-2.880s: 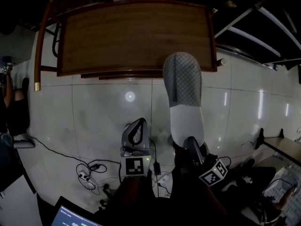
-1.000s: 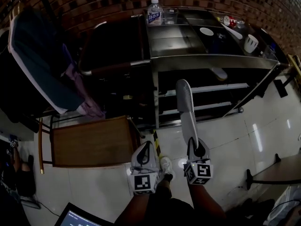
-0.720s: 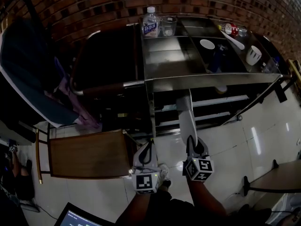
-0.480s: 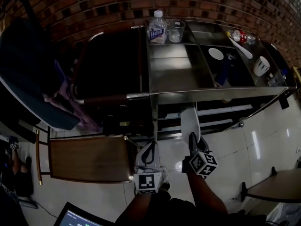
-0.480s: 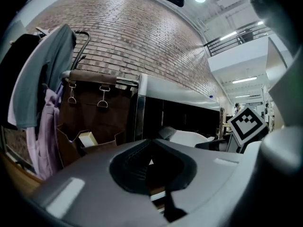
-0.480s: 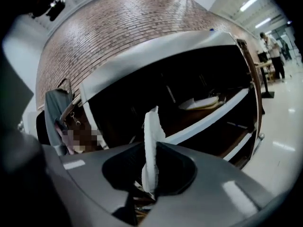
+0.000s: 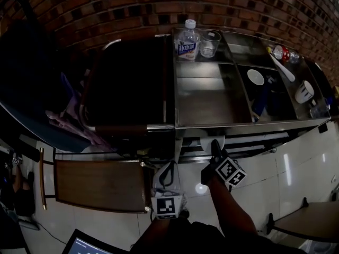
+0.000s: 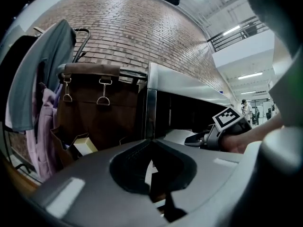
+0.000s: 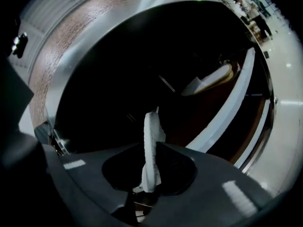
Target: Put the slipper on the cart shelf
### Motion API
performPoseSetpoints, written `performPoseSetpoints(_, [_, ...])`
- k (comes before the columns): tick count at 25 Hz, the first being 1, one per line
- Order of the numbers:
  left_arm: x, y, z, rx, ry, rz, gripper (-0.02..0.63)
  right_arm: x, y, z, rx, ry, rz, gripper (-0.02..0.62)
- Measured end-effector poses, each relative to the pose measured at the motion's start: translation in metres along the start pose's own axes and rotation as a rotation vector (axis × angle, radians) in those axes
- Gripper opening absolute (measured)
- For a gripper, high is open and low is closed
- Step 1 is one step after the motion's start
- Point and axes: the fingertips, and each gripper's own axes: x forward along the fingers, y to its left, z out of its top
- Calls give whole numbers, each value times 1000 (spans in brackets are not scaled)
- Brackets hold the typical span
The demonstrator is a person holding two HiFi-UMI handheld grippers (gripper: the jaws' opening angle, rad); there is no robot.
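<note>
A steel cart [image 7: 212,97] stands against the brick wall. My right gripper [image 7: 214,146] reaches in under its top, and the marker cube [image 7: 230,172] stays outside. It is shut on a white slipper [image 9: 150,145], held edge-on between the jaws inside the dark lower shelf. From the left gripper view the slipper [image 8: 180,136] lies level, pointing into the cart. In the head view the cart top hides most of it. A second pale slipper [image 9: 210,82] lies deeper on that shelf. My left gripper [image 7: 167,168] hangs low in front of the cart, shut and holding nothing.
On the cart top stand a water bottle [image 7: 187,42], a glass [image 7: 210,44] and a white bowl [image 7: 256,77]. A brown bag [image 8: 102,108] hangs at the cart's left end beside hanging clothes [image 8: 42,79]. A low wooden table [image 7: 95,184] stands at the left.
The right gripper has carried the slipper forward from the open floor to under the cart top. The left gripper has stayed low by my body.
</note>
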Motion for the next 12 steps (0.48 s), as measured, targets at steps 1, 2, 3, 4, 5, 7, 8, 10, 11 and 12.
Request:
performPoseSetpoints(1, [3, 2, -1, -2, 2, 5, 15, 6, -2, -1, 29, 7, -5, 60])
performPoseSetpoints(2, [5, 3, -2, -5, 3, 8, 15, 12, -4, -1, 50, 11, -8, 60])
performPoseSetpoints(3, [7, 4, -2, -8, 4, 10, 16, 17, -5, -1, 63, 12, -11, 60])
performPoseSetpoints(4, [8, 5, -4, -9, 6, 14, 15, 21, -5, 0, 68, 12, -15, 61])
performPoseSetpoints(5, [8, 6, -7, -8, 11, 17, 15, 24, -6, 1, 67, 13, -22, 61])
performPoseSetpoints(7, [8, 6, -7, -15, 14, 23, 15, 29, -10, 1, 54, 21, -48, 61])
performPoseSetpoints(8, [8, 6, -3, -20, 10, 23, 15, 31, -12, 1, 39, 30, -66, 62])
performPoseSetpoints(10, [9, 5, 3, -26, 0, 22, 16, 33, -18, 0, -21, 50, -110, 65])
performPoseSetpoints(11, [10, 4, 5, -29, -5, 22, 15, 33, -22, 1, -67, 58, -136, 70])
performPoseSetpoints(12, [10, 3, 6, -30, -10, 22, 15, 33, -25, 1, -120, 63, -161, 80])
